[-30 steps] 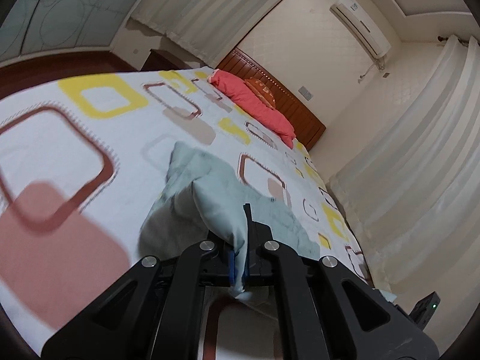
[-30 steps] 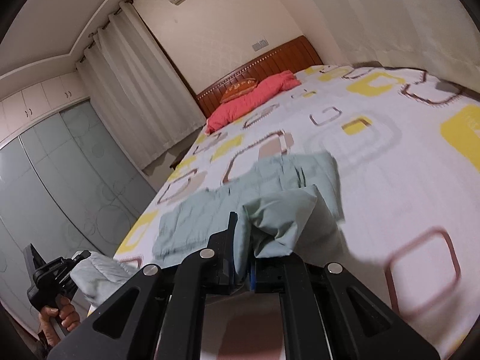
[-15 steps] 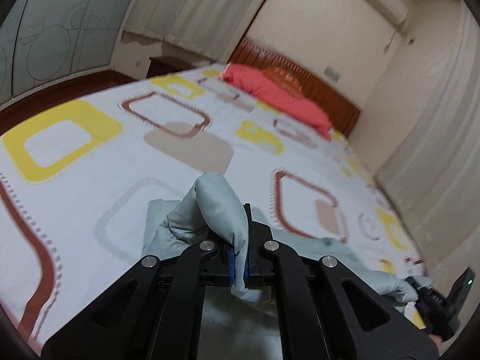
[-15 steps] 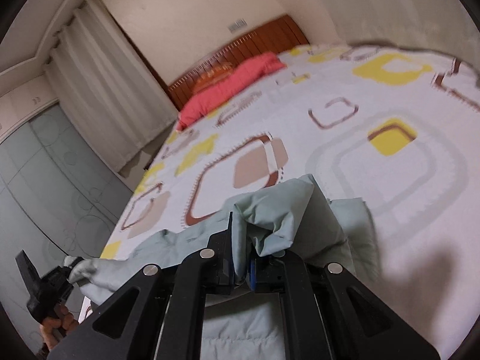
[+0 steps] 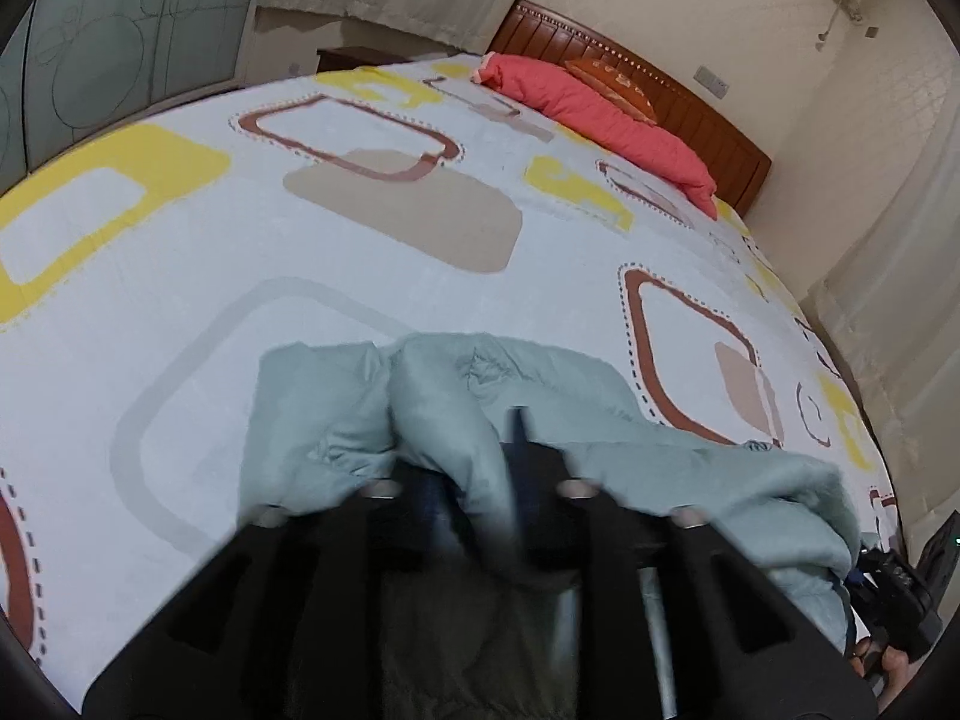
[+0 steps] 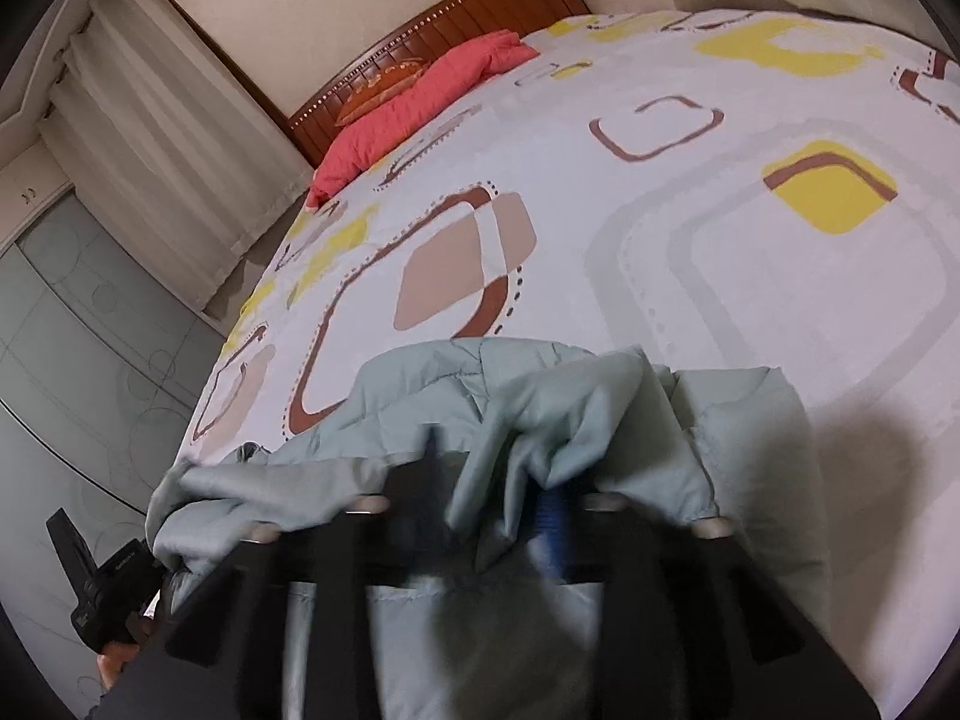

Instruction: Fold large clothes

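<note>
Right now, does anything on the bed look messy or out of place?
Only the pale green garment: it lies bunched and wrinkled near the foot of the bed, pinched in both the left gripper and the right gripper, not yet flat. The red pillow sits neatly by the headboard.

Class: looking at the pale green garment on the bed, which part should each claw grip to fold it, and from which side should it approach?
Grip the garment at its near edge, one corner bunch per claw, coming in from the foot of the bed. The fabric there stands up in thick folds facing the left claw and right claw, while the far part lies flat on the bed.
</note>
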### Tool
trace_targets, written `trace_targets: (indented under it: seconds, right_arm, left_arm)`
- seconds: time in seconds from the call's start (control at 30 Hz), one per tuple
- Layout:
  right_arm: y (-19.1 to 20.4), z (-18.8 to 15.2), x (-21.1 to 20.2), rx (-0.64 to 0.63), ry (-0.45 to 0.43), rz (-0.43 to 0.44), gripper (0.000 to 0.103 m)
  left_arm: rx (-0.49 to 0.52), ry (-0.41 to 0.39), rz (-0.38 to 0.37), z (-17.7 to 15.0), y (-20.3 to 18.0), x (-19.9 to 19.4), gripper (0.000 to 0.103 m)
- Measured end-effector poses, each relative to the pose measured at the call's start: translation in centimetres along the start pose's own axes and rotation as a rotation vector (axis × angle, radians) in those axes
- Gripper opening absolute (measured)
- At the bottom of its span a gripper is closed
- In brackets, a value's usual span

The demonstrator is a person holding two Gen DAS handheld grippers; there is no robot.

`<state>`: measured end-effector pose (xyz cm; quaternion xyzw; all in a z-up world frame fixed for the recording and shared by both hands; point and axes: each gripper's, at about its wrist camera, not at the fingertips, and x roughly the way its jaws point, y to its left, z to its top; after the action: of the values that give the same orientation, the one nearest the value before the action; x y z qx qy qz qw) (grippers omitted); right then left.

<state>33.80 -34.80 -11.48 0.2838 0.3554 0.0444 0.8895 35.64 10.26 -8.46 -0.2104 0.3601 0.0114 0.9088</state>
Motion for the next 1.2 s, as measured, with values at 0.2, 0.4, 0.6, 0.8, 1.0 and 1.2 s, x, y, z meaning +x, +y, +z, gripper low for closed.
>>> trace_targets:
  seconds: [0.2, 0.4, 0.6, 0.8, 1.0, 1.2]
  right_arm:
    - [1.0, -0.4, -2.2, -0.02, -0.041, 0.013, 0.065]
    - [4.0, -1.3, -1.5, -0.168, -0.004, -0.053, 0.065]
    - [7.3, -0.8, 2.1, -0.283, 0.05, -0.091, 0.064]
    - [7.2, -0.5, 6.3, -0.303, 0.121, -0.175, 0.065]
    - [6.6, -0.9, 7.8, -0.31, 0.149, -0.207, 0.063]
    - [5.0, 0.4, 4.2, -0.265, 0.085, -0.211, 0.063]
  left_arm:
    - [-0.01, -0.055, -0.036, 0.1, -0.4, -3.4, 0.065]
    - [0.058, -0.012, -0.056, -1.1, -1.6, -3.9, 0.065]
    - [0.122, -0.008, 0.015, 0.5, -2.5, -0.6, 0.065]
    - [0.137, 0.081, 0.08, 1.2, -2.2, 3.8, 0.065]
    - [0.184, 0.134, 0.132, 0.8, -2.7, 6.7, 0.065]
    - [0.078, 0.109, 0.038, 1.8, -1.2, 3.0, 0.065]
